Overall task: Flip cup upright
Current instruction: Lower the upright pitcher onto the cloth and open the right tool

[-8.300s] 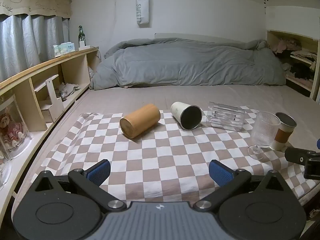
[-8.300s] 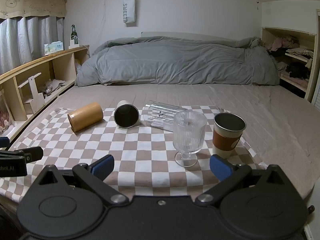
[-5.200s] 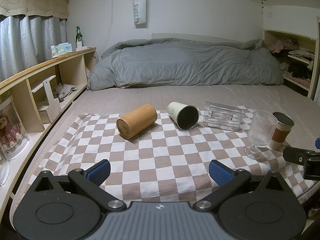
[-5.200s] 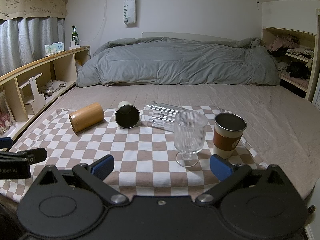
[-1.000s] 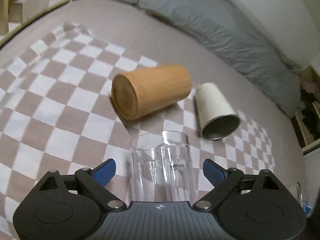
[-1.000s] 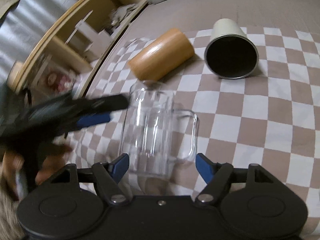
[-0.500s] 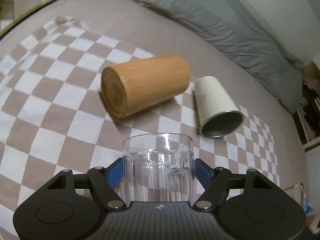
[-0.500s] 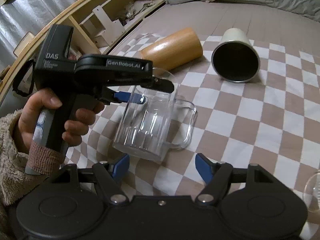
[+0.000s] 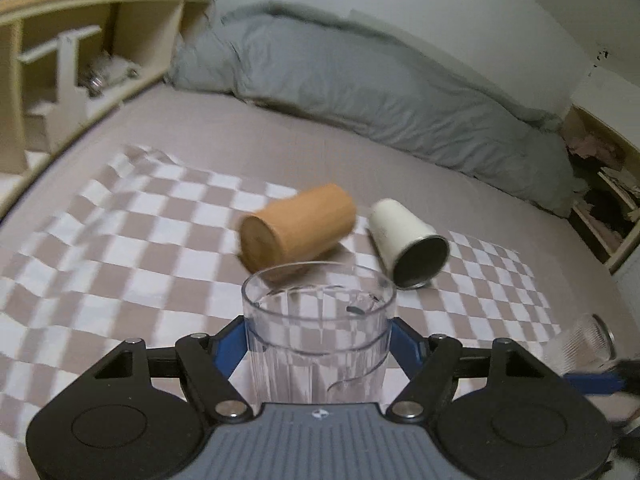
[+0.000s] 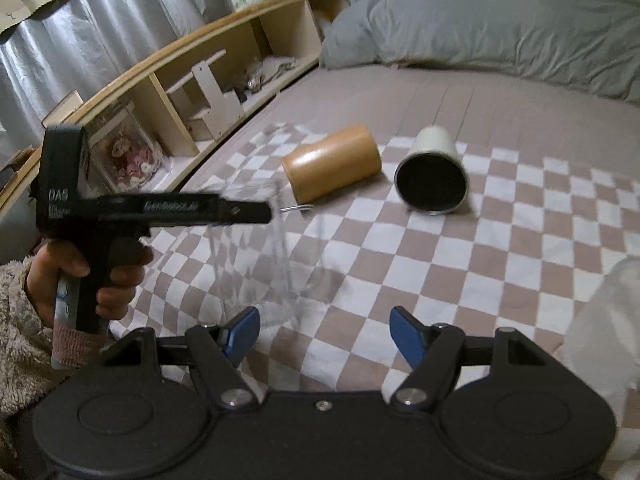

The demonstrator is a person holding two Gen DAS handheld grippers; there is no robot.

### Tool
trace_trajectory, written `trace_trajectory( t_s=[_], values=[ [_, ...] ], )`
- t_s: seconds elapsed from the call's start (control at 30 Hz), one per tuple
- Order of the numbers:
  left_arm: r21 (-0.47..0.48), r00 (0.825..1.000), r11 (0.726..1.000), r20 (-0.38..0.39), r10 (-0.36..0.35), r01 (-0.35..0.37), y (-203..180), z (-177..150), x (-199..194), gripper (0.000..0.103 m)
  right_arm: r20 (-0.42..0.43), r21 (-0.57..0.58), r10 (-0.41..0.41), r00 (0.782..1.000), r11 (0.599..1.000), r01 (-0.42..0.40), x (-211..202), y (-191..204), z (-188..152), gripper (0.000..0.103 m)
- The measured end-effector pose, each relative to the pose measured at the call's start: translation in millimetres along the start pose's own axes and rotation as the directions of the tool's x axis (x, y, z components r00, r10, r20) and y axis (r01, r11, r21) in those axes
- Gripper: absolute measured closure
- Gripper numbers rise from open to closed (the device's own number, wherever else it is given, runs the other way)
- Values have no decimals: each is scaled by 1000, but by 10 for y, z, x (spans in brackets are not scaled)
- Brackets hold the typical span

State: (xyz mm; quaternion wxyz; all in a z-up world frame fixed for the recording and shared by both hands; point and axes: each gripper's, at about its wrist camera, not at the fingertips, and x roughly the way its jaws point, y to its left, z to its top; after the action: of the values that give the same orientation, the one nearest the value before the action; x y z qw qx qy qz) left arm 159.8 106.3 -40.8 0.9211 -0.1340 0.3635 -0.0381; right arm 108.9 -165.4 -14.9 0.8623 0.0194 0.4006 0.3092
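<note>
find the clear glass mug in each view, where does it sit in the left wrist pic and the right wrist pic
Left wrist: the clear glass mug fills the lower centre, rim up, clamped between the left gripper's blue pads.
Right wrist: the same mug is left of centre, blurred, with the left gripper at its rim.
Shared landmark: the bamboo cup lying on its side just beyond the mug, on the checkered cloth.

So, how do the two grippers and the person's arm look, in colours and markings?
Both grippers are black plastic with blue pads on the jaws. The left gripper has a grey ribbed plate at its base; the right gripper is black all over. Seen from the side, the left one has a pistol handle with white "DAS" lettering. The left hand shows a fluffy beige sleeve.
</note>
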Motion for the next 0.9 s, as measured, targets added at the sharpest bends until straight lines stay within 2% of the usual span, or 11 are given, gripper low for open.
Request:
trace_trajectory(
  t_s=[0.23, 0.5, 0.67, 0.9],
  values=[
    [33, 990, 994, 96, 102, -106, 300, -52, -225, 28, 102, -3, -69, 992, 998, 69, -384, 87, -131, 30],
    [31, 952, 977, 231, 200, -212, 544, 29, -263, 28, 104, 22, -102, 989, 995, 100, -453, 72, -234, 30],
    [89, 934, 951, 237, 269, -296, 559, -85, -184, 28, 98, 28, -109, 989, 994, 107, -456, 89, -283, 30],
    [177, 919, 928, 285, 270, -328, 434, -293, -220, 28, 99, 67, -134, 986, 990, 128, -473, 49, -313, 30]
  ],
)
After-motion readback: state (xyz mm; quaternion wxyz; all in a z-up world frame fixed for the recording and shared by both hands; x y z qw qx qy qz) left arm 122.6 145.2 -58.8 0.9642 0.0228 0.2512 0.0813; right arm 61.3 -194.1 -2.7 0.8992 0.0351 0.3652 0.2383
